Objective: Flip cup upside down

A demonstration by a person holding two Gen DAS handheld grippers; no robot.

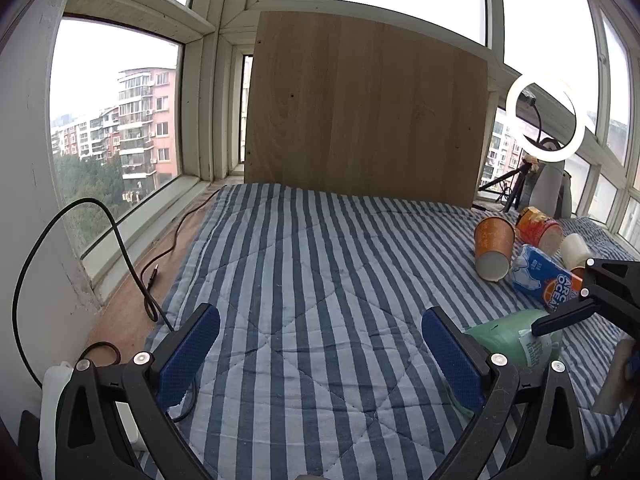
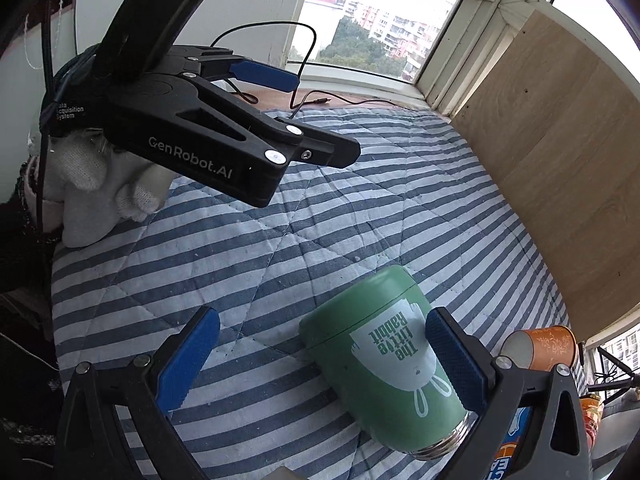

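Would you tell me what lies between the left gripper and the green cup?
Only bare striped quilt separates the left gripper from the green cup, per the right wrist view.

The green cup point(image 2: 384, 356) lies on its side on the striped quilt point(image 2: 280, 240), tilted so its rounded closed bottom points toward the wooden board point(image 2: 560, 184) and its threaded metal mouth points away from it. A white rabbit figure with the words "The little Rabbit" is printed on its wall, reading upside down from the right wrist view. In the left wrist view the cup point(image 1: 516, 340) is partly hidden.
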